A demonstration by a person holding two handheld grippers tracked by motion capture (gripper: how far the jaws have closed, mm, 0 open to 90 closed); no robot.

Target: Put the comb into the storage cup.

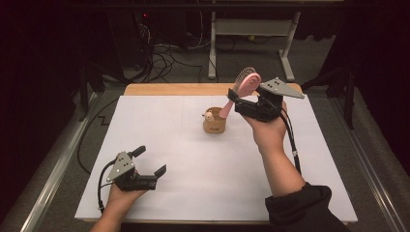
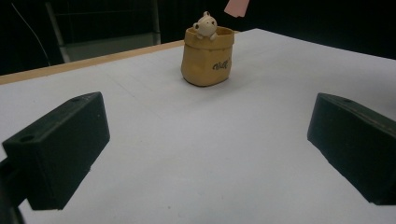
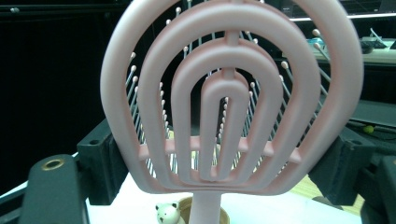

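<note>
My right gripper is shut on a pink hairbrush, with its jaws against the two sides of the brush's ringed head. The brush stands nearly upright, bristles facing away from the camera on that gripper. Its handle points down, and the handle's end hangs a little above a tan sack-shaped cup. A small bear figure sits on the cup's rim. My left gripper rests low at the front left of the table, open, with nothing between its jaws; the cup stands ahead of it.
A white sheet covers the table, with a wooden edge at the far side. Cables and a desk frame lie on the floor beyond. A metal rail runs along the table's left.
</note>
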